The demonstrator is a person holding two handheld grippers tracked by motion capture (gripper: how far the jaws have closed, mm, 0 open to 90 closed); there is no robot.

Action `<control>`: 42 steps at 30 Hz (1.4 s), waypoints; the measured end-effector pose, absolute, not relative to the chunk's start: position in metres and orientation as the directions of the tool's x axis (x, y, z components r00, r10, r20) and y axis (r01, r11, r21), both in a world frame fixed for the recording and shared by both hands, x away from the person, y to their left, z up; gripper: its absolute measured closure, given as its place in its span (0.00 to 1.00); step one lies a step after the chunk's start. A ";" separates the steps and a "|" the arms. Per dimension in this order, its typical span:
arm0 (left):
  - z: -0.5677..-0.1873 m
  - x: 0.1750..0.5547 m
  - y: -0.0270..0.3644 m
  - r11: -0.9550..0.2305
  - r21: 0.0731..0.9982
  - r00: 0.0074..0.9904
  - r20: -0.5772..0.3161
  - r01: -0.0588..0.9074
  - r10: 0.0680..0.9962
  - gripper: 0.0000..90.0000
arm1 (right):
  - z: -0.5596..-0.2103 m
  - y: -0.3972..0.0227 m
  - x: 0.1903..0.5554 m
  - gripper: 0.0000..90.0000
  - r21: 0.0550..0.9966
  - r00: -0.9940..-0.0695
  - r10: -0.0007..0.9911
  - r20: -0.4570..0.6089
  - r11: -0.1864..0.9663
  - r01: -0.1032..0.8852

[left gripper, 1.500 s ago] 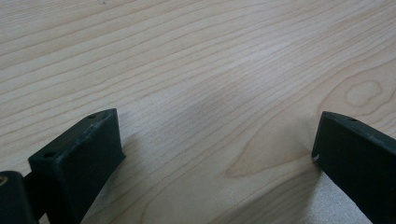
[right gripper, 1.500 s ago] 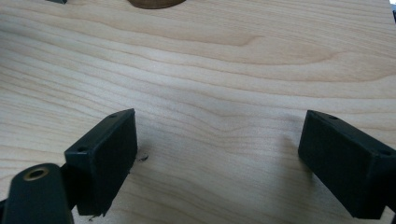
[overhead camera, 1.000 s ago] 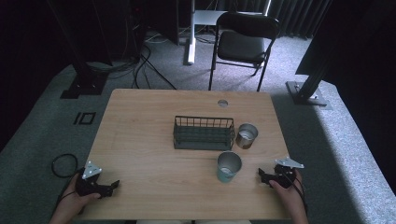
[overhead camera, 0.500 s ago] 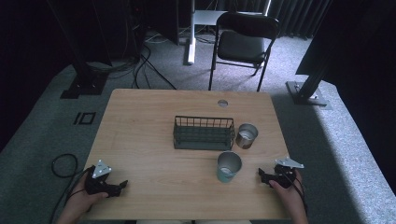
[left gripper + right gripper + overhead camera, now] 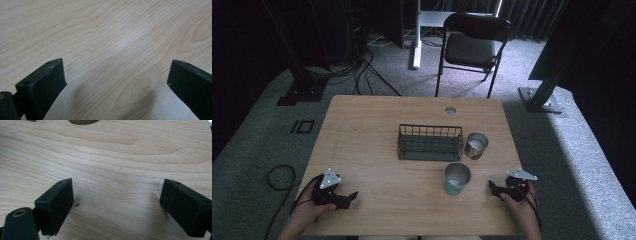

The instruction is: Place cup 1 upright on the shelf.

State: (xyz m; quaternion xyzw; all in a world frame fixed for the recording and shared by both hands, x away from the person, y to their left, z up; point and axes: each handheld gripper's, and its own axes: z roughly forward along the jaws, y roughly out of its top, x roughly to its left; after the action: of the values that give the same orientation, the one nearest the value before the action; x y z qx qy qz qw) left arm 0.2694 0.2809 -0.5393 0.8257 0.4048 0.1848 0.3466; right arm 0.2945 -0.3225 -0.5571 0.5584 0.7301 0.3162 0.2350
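A dark wire basket (image 5: 429, 142) stands at the middle of the wooden table (image 5: 372, 125). A shiny metal cup (image 5: 475, 145) sits just right of it, and a blue-grey metal cup (image 5: 457, 178) stands in front of the basket's right end. My left gripper (image 5: 351, 196) rests near the front left of the table, its jaws pointing right. In the left gripper view the left gripper (image 5: 116, 82) is open over bare wood. My right gripper (image 5: 492, 188) lies at the front right, pointing left toward the blue-grey cup. The right gripper (image 5: 117, 205) is open, nothing between its jaws.
A round cable hole (image 5: 450, 110) sits near the table's far edge. A black folding chair (image 5: 474, 47) stands beyond the table, with cables (image 5: 362, 65) and stand feet (image 5: 542, 100) on the grey carpet.
My left gripper has slid a little to the right, inward from the table's left edge. The right gripper, cups and basket have stayed put.
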 end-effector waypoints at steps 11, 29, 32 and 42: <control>-0.530 0.276 0.252 -0.466 0.739 0.675 0.020 0.487 0.738 0.02 | -0.557 -0.322 0.295 0.13 0.724 -0.266 0.964 0.010 0.176 0.667; -0.523 0.284 0.214 -0.502 0.755 0.754 0.014 0.422 0.656 0.02 | -0.557 -0.322 0.295 0.13 0.724 -0.266 0.964 0.010 0.176 0.667; -0.522 0.285 0.209 -0.509 0.756 0.766 0.016 0.411 0.643 0.02 | -0.557 -0.322 0.295 0.13 0.724 -0.266 0.964 0.010 0.176 0.667; -0.517 0.288 0.181 -0.526 0.772 0.806 0.030 0.357 0.591 0.02 | -0.557 -0.323 0.295 0.13 0.723 -0.266 0.964 0.010 0.177 0.667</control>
State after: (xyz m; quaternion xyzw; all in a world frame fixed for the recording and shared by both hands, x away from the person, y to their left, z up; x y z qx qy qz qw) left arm 0.2885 0.1810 -0.5167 0.8613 0.2754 0.1458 0.4014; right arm 0.2945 -0.3225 -0.5570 0.5585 0.7303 0.3158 0.2347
